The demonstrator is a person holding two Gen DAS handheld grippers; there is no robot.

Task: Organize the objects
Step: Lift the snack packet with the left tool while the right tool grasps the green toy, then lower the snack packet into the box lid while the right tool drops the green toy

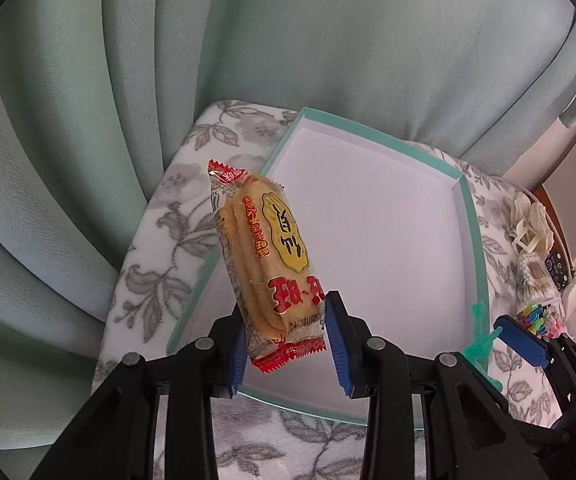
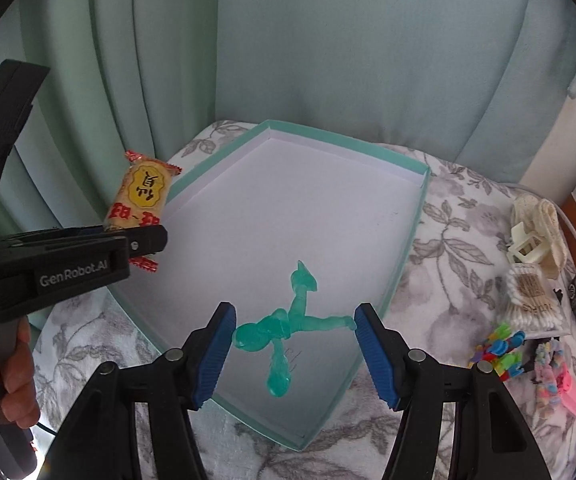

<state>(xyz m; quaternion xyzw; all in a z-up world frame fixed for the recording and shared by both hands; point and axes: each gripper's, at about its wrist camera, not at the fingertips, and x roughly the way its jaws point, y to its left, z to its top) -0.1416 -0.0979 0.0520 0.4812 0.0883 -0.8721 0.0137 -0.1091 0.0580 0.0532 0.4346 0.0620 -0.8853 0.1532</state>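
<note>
The snack packet [image 1: 270,264] is hanging in the left gripper [image 1: 286,338], pinched near its lower sealed end between the two blue pads, with the rest of the packet sticking up and leaning a little to the left. It is being held in the air above the left edge of the shallow box [image 1: 476,236], a white-floored tray with a mint-green rim that is lying on a flowered blanket [image 1: 156,248]. In the right wrist view a hand [image 2: 6,372] is wrapping around the black handle of that left gripper, which is reaching in level from the left side with the packet [image 2: 138,196] poking up from its tip, just beside the box rim [image 2: 406,236].

The right gripper [image 2: 294,356] is standing wide open, its jaws parted on either side of a translucent green toy figure [image 2: 284,320]. The figure is lying sprawled on the box floor near the front corner; one outstretched limb is reaching right up to the right pad, though contact cannot be told. Nothing is being gripped there. Small colourful items [image 2: 500,348] are sitting on the blanket to the right, well apart from the box.
</note>
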